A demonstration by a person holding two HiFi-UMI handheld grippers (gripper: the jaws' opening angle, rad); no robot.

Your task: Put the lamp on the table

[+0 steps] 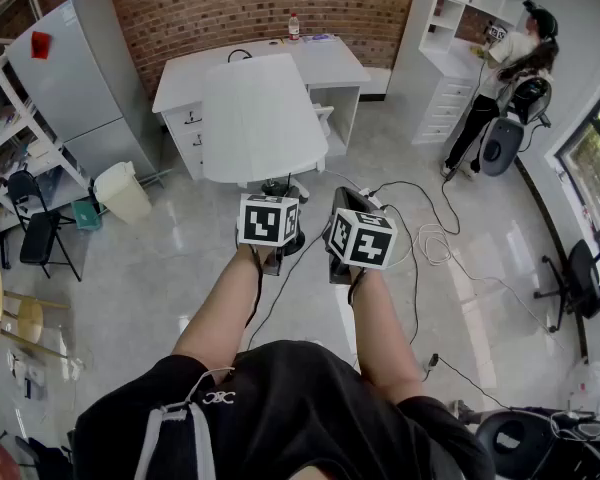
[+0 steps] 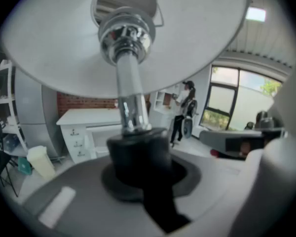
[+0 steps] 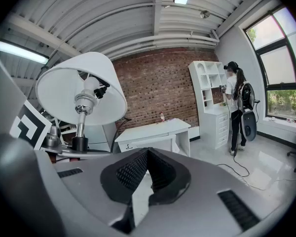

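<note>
The lamp (image 1: 258, 118) has a wide white shade, a chrome stem (image 2: 130, 95) and a black collar at its foot. It hangs upright above the floor, in front of the white table (image 1: 320, 63) by the brick wall. My left gripper (image 1: 272, 230) is shut on the black collar, which sits between its jaws in the left gripper view (image 2: 138, 167). The right gripper (image 1: 355, 230) is just right of it, shut, with nothing between its pads. In the right gripper view the lamp (image 3: 81, 88) is at the left and the table (image 3: 153, 130) is beyond the gripper (image 3: 147, 169).
A grey fridge (image 1: 80, 68) and a pale bin (image 1: 123, 190) stand left of the table. Cables (image 1: 420, 228) trail over the glossy floor to the right. A person (image 1: 500, 78) works at a white shelf unit (image 1: 460, 28) at the far right. Chairs (image 1: 35, 228) line the left edge.
</note>
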